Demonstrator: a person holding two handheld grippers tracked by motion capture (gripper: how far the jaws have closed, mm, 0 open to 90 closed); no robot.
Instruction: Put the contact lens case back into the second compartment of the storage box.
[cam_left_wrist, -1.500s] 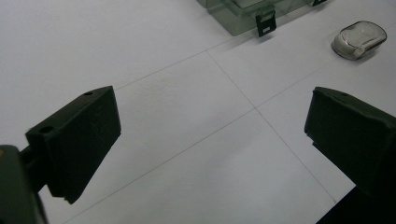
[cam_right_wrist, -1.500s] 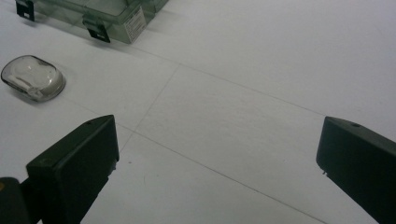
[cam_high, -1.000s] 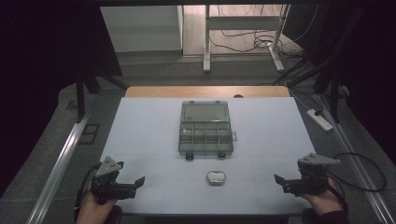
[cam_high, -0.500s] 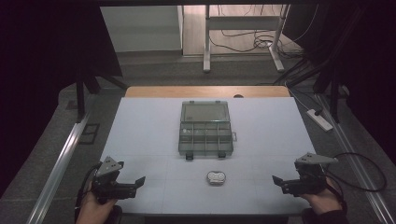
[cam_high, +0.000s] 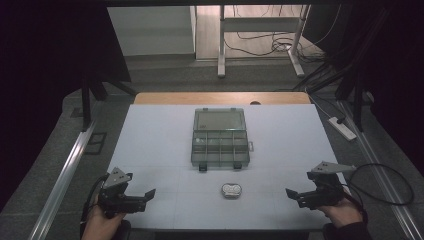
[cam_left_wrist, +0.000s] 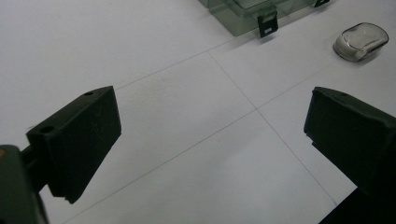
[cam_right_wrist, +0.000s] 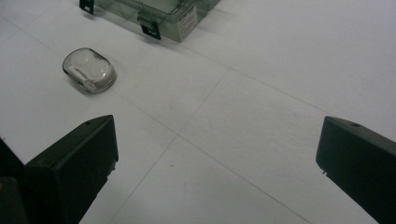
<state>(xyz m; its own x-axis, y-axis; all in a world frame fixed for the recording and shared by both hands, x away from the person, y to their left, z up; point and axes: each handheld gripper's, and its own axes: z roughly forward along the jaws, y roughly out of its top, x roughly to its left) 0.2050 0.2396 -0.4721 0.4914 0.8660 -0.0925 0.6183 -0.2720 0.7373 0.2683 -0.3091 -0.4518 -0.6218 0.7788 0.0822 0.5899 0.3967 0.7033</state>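
Case (cam_high: 231, 190) is the small clear oval thing sitting on the white worktop (cam_high: 160, 150), near the front edge and roughly centred, just in front of the organizer box (cam_high: 220, 137) but not touching it. The box looks shut, with its two black latches on the side facing the case.

Both grippers are parked low at the front corners. Left gripper (cam_high: 145, 195) has its fingers (cam_left_wrist: 77, 140) spread wide with nothing between them, just bare worktop. Same deal for the right gripper (cam_high: 292, 195), fingers (cam_right_wrist: 74, 163) wide apart and empty.

The bit that matters: the case lies between the two grippers, inward from each. In the high view its long axis runs left to right across the worktop, so it points roughly at both grippers. From the left gripper view the case (cam_left_wrist: 360, 42) sits up and off to the right of the fingers, well apart. From the right gripper view the case (cam_right_wrist: 89, 70) is up and to the left, and it looks closer there. In the high view the right gripper also seems a bit nearer, so my guess is that the right hand has the shorter reach.

Either way, whichever gripper goes would probably need to turn so the fingers close across the narrow width rather than end to end. It looks smooth and domed, so it could slip out.
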